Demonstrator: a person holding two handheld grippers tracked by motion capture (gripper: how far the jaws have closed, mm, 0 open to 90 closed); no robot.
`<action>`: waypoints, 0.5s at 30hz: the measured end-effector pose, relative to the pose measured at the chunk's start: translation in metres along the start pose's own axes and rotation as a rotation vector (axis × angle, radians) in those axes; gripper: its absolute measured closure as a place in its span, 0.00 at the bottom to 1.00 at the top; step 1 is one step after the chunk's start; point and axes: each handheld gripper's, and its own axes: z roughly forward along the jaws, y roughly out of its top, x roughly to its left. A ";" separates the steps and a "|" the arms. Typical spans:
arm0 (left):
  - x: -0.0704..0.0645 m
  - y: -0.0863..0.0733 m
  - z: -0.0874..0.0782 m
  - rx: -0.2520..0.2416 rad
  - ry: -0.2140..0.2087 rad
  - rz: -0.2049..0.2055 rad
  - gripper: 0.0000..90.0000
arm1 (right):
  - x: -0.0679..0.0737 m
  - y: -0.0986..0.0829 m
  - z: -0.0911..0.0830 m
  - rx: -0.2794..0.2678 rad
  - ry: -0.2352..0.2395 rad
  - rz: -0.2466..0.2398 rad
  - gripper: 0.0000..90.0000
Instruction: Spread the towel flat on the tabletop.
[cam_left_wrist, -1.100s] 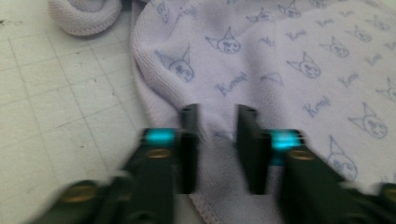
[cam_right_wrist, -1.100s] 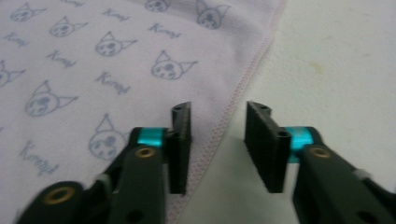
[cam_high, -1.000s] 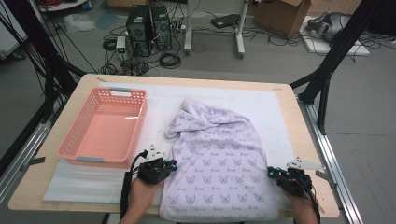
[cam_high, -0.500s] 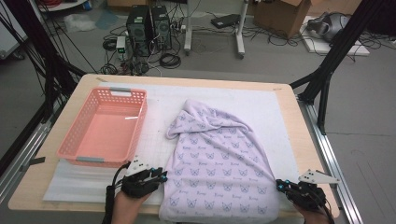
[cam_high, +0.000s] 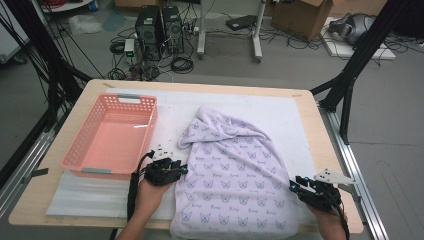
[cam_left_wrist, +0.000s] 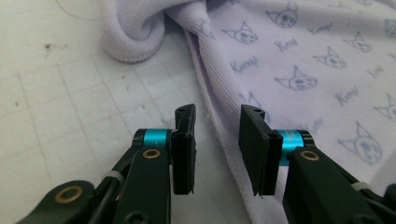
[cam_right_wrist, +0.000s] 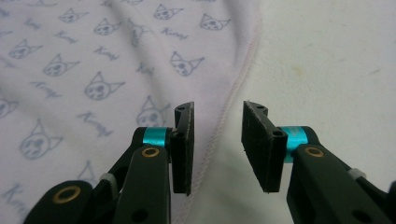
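Here's the lilac cloth (cam_high: 235, 175), printed all over with little cat faces, spread across the white mat (cam_high: 280, 112) on the counter (cam_high: 320, 125), its near end hanging over the front edge; its far end is bunched into a rounded hump near the middle of the mat. The left gripper (cam_high: 172, 170) sits right at the cloth's left edge, low on the mat, just in front of the pink basket (cam_high: 112, 137); in the left gripper view its fingers (cam_left_wrist: 184, 140) stand apart with a clear gap, straddling the ribbed hem (cam_left_wrist: 210, 116) that runs up between them, nothing pinched; a rolled fold of the cloth (cam_left_wrist: 135, 32) lies farther ahead. Over on the other side, the right gripper (cam_high: 300, 186) is at the cloth's right edge, near the counter's front right corner; the right gripper view shows its fingers (cam_right_wrist: 259, 140) parted the same way, the stitched hem (cam_right_wrist: 224, 112) passing just inside the left finger, bare mat (cam_right_wrist: 327, 60) under the right one; no grip there either. The basket stands empty at the left of the counter, well apart from the right gripper.
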 end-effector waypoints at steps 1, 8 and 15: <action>0.000 0.002 0.002 0.008 0.007 0.014 0.73 | 0.000 0.000 0.000 0.000 0.000 0.000 0.71; -0.010 0.004 0.010 0.016 0.055 0.070 0.98 | 0.000 0.011 0.025 0.045 -0.007 -0.002 0.74; -0.005 -0.016 -0.018 -0.008 0.046 0.011 0.98 | 0.000 0.001 0.006 0.063 0.033 0.007 0.98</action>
